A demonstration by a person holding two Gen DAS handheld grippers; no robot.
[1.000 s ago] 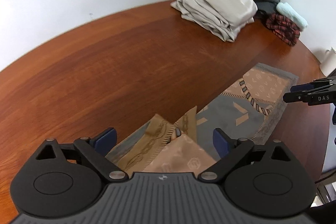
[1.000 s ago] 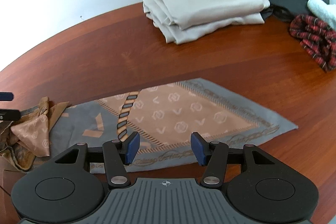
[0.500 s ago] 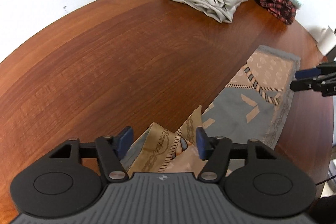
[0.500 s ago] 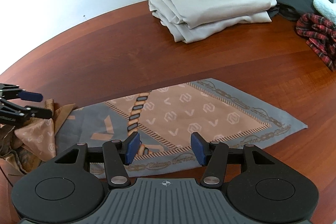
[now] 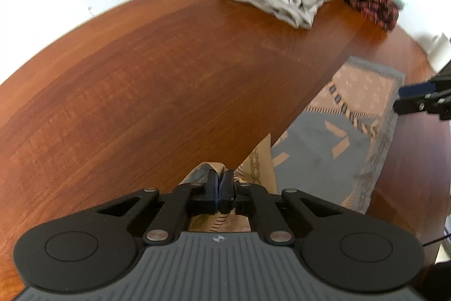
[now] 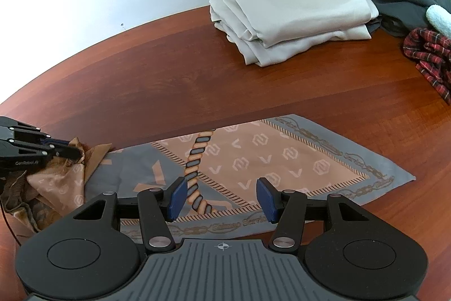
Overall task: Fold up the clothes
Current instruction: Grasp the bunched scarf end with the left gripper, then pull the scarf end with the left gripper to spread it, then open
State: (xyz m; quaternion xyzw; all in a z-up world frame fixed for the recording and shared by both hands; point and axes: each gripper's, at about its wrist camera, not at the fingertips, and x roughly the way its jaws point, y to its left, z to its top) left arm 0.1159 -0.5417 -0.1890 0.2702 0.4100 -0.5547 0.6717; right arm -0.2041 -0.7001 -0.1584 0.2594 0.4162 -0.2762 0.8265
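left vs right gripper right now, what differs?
The left gripper is shut, pinching the scarf at its bunched end; the right gripper is open, gripping nothing. Left sits over crumpled folds, right over the flat-spread part. Both are the same black design with blue pads.

Patterned scarf [image 6: 253, 160], flat, one end bunched

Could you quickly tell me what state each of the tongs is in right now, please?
Left tongs: closed, pinching the bunched end of the patterned scarf.
Right tongs: open, holding nothing, hovering over the scarf's near edge.
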